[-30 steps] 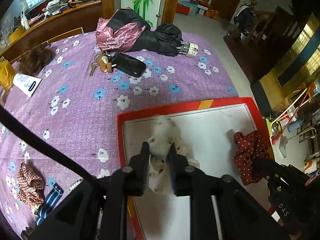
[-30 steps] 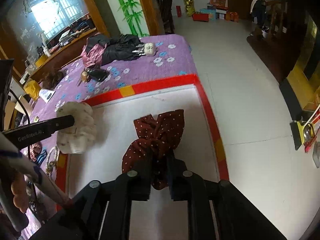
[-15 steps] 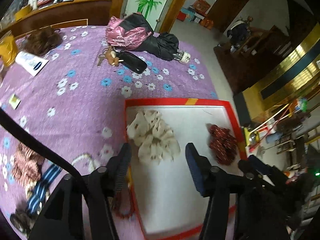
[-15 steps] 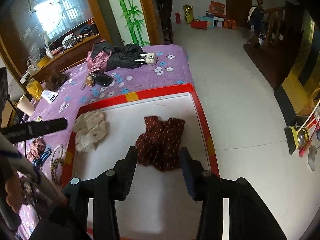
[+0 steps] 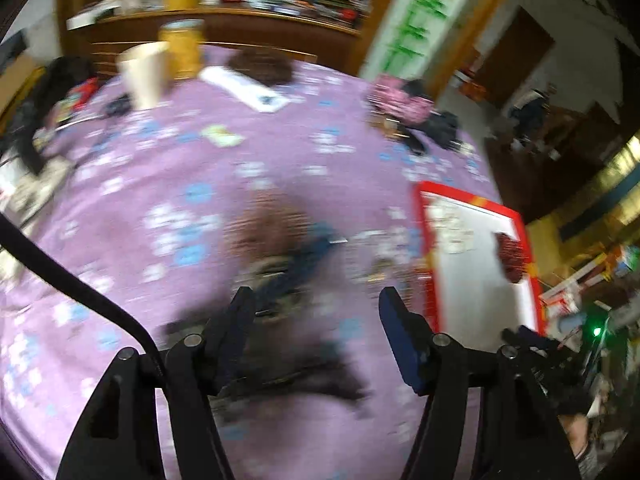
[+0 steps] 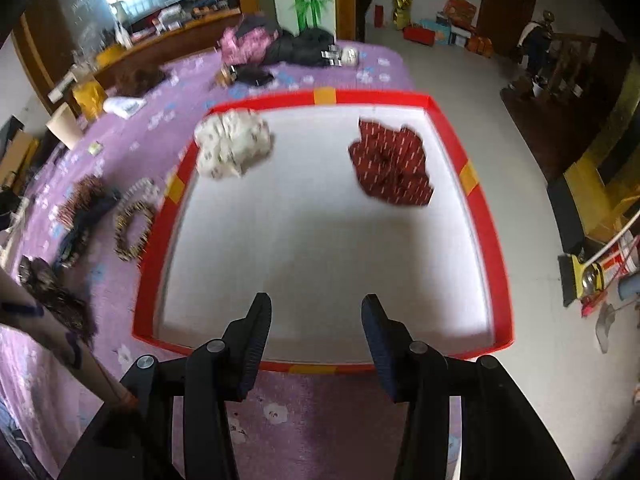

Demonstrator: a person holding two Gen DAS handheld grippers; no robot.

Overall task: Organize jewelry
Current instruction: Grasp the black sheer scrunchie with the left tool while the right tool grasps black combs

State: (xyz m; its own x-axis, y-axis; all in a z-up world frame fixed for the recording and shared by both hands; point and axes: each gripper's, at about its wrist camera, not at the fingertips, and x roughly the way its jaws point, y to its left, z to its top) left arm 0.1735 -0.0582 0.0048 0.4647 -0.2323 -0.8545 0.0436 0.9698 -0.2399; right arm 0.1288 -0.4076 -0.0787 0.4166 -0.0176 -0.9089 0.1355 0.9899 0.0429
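A red-rimmed white tray (image 6: 460,114) lies on the purple floral cloth. In it lie a cream scrunchie (image 6: 232,144) at the far left and a dark red dotted scrunchie (image 6: 394,166) at the far right. My right gripper (image 6: 316,320) is open and empty above the tray's near edge. My left gripper (image 5: 316,308) is open and empty over the cloth left of the tray (image 5: 424,240), above a blurred brown scrunchie (image 5: 268,232) and a dark blue piece (image 5: 304,264). A leopard-print ring (image 6: 134,232) and more hair pieces (image 6: 80,208) lie left of the tray.
A paper cup (image 5: 146,72), a yellow jar (image 5: 182,46) and a white packet (image 5: 252,90) stand at the back of the table. A pink and black jacket (image 6: 272,44) and keys lie far behind the tray. The table edge drops to the floor at the right.
Both grippers let go of their scrunchies in the tray, opened and pulled back. My left gripper has swung left over the loose hair pieces; its view is blurred by motion.
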